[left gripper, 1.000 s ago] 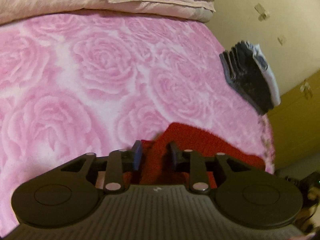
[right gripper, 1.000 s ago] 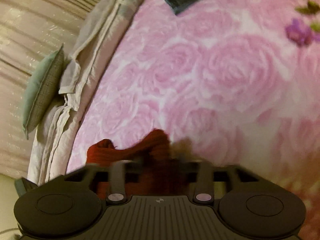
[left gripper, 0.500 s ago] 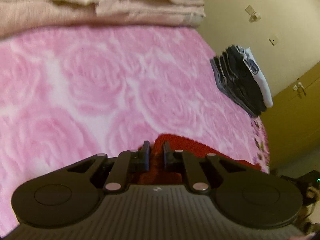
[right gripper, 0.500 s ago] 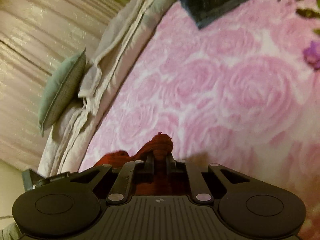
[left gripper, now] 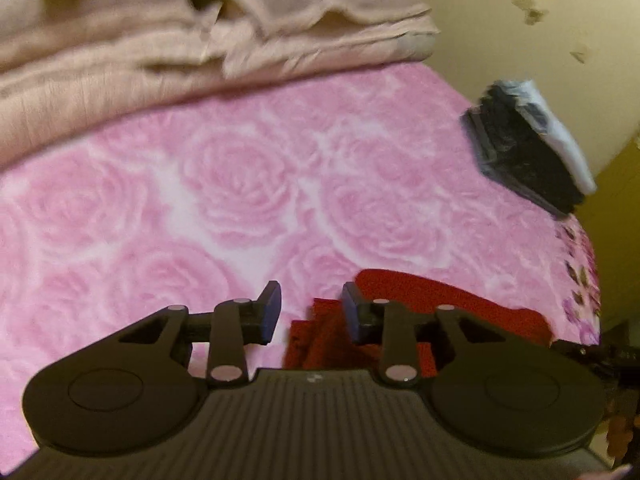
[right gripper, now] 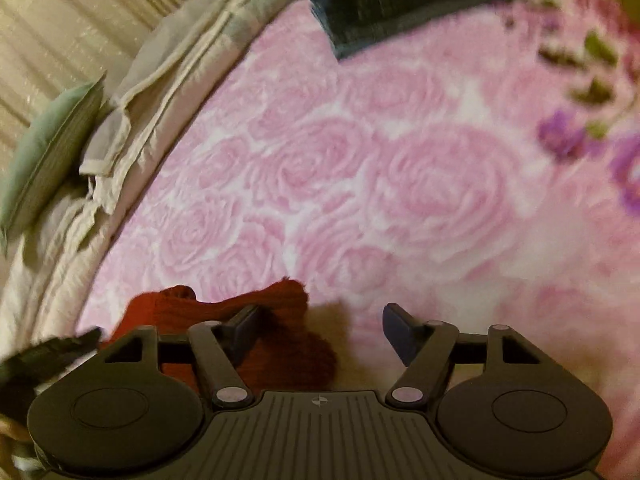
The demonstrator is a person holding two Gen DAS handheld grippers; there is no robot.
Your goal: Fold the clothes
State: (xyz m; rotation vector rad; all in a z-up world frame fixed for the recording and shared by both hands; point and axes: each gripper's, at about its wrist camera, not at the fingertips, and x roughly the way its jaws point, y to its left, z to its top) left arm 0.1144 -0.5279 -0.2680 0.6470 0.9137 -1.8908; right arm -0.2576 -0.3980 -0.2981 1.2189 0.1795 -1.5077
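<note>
A red knitted garment point(left gripper: 420, 300) lies on the pink rose-patterned blanket point(left gripper: 240, 184), partly under both grippers. My left gripper point(left gripper: 310, 308) is open, with a folded red edge point(left gripper: 320, 332) below and between its fingers. In the right wrist view the red garment point(right gripper: 264, 320) lies bunched under the left finger of my right gripper point(right gripper: 324, 328), which is open wide and holds nothing. A stack of folded dark clothes point(left gripper: 520, 156) with a white piece sits at the bed's far right edge; it also shows in the right wrist view point(right gripper: 400, 0).
Beige folded bedding point(left gripper: 180, 48) lies along the far side of the bed. A pale green cushion point(right gripper: 44, 148) leans beside beige sheets point(right gripper: 160, 80). A yellowish wall and cabinet stand beyond the bed's right edge. The blanket's border has purple flowers point(right gripper: 568, 136).
Both grippers were shut on the red garment half a second ago and have now opened, letting it go. The garment lies on the blanket.
</note>
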